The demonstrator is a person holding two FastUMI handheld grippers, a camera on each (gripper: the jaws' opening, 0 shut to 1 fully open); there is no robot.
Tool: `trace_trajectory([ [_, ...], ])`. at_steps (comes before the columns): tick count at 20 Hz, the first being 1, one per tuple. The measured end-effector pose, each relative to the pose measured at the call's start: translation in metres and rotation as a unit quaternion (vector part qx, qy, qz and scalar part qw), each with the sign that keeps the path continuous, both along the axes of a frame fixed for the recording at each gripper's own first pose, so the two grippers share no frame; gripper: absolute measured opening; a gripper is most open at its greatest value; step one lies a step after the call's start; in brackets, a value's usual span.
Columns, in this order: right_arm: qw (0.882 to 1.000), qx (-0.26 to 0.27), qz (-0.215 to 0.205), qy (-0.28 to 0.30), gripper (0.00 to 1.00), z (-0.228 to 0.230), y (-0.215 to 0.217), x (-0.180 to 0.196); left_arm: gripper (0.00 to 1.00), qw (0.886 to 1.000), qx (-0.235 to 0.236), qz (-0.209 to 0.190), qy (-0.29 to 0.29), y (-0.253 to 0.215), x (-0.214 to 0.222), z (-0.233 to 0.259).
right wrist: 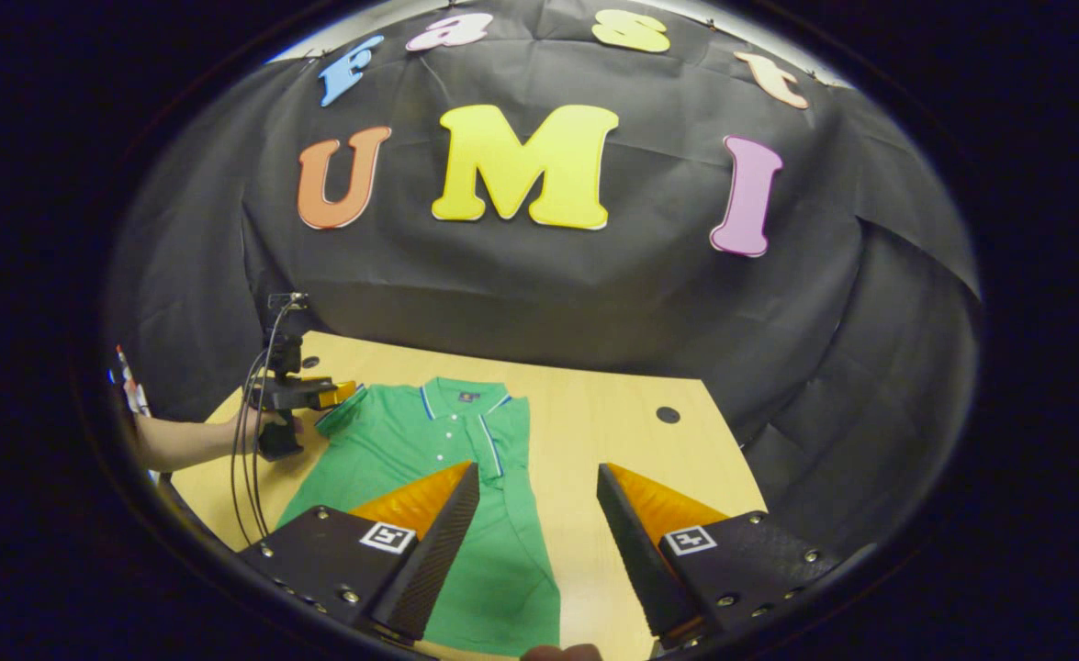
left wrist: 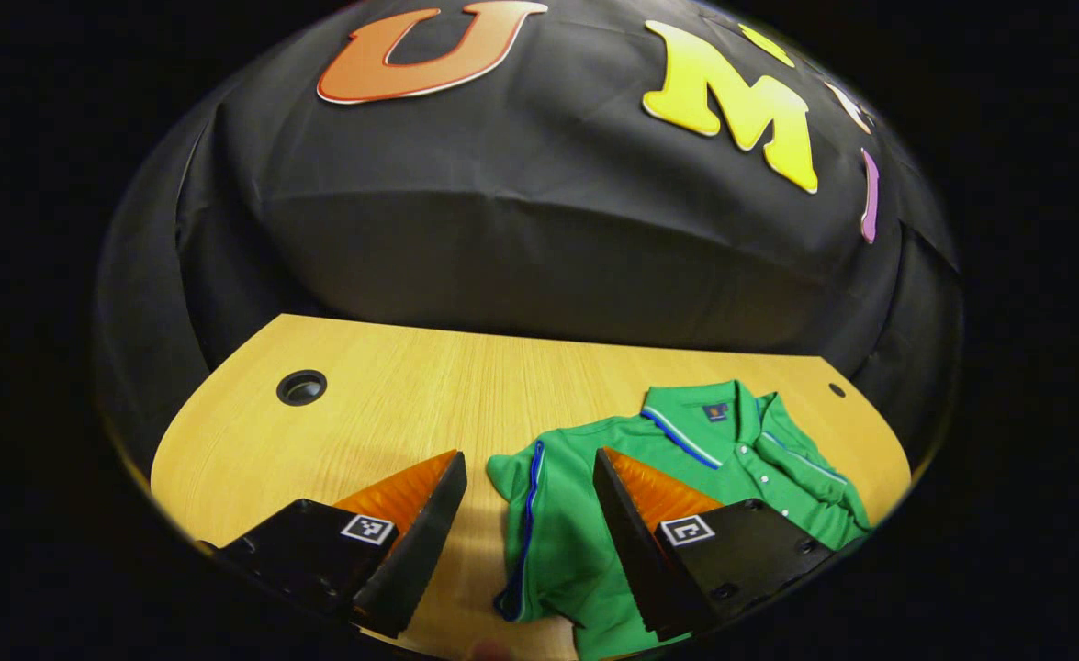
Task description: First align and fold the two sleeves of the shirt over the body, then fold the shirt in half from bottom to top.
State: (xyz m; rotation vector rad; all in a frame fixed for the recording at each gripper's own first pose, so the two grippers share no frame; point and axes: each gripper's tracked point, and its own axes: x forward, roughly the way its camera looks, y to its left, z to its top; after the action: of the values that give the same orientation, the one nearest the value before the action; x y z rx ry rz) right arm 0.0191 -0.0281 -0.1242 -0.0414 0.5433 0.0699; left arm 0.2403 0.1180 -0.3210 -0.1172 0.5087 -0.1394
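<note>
In the left gripper view the left gripper [left wrist: 528, 464] hangs with its fingers spread wide and nothing between them, one fingertip over the bare wooden table [left wrist: 383, 386] and the other over the green polo shirt [left wrist: 585, 514], whose short sleeve [left wrist: 522, 477] with a blue stripe lies just between the tips. In the right gripper view the right gripper [right wrist: 537, 477] is likewise spread and empty above the shirt's side edge. The shirt lies flat on the table with its collar [right wrist: 463, 397] toward the black cloth wall; no container is on the table.
</note>
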Motion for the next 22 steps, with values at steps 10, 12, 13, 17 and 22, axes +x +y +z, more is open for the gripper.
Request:
trace_trajectory([
  [10, 0.999, 0.02, -0.017, 0.026, 0.83, -0.023, -0.009, 0.011, 0.5, 0.999, -0.014, -0.024, 0.038, -0.012, 0.001, -0.03],
  [12, 0.999, 0.022, -0.023, 0.029, 0.83, -0.025, -0.012, 0.011, 0.21, 0.999, -0.001, -0.023, 0.042, -0.01, 0.002, -0.032],
  [13, 0.999, 0.023, -0.026, 0.028, 0.83, -0.024, -0.016, 0.011, 0.27, 0.999, 0.003, -0.023, 0.043, -0.009, 0.003, -0.033],
  [17, 0.998, 0.028, -0.044, 0.027, 0.83, -0.025, -0.028, 0.011, 0.22, 0.998, 0.014, -0.034, 0.052, -0.007, 0.001, -0.035],
  [22, 0.998, 0.036, -0.053, 0.028, 0.83, -0.028, -0.034, 0.007, 0.06, 0.998, 0.009, -0.043, 0.038, -0.007, -0.001, -0.015],
])
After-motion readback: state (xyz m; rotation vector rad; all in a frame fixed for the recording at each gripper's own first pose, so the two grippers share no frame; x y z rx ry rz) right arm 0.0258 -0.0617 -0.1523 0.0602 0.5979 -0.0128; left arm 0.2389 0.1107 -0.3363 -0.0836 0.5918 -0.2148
